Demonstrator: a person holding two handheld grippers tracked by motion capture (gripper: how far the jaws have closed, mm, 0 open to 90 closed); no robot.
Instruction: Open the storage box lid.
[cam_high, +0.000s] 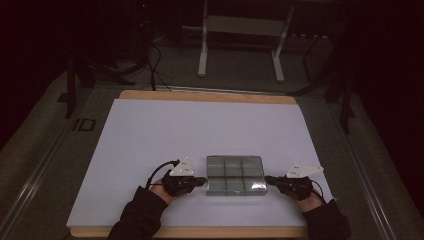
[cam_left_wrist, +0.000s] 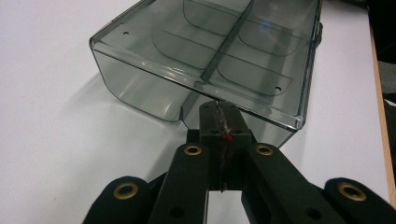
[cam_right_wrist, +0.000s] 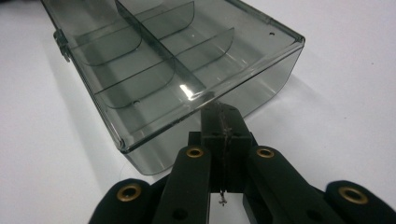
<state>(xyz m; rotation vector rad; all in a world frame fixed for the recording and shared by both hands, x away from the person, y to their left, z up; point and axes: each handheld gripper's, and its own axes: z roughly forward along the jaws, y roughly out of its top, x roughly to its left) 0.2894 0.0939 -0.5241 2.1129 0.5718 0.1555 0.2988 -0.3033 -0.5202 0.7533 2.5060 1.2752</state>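
Against opposite ends of the clear divided box (cam_high: 234, 176), my left hand-held gripper (cam_high: 202, 181) and right hand-held gripper (cam_high: 269, 179) press, jaws fully closed, holding nothing, on the white bench (cam_high: 150, 135); dim room beyond.

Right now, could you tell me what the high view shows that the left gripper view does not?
High view alone: both hands, the right gripper, the whole white mat and a metal stand beyond the table. Left gripper view alone: a small red mark between its closed jaws, and tiny holes in the clear lid. Shared: the compartment box and the left gripper against its end.
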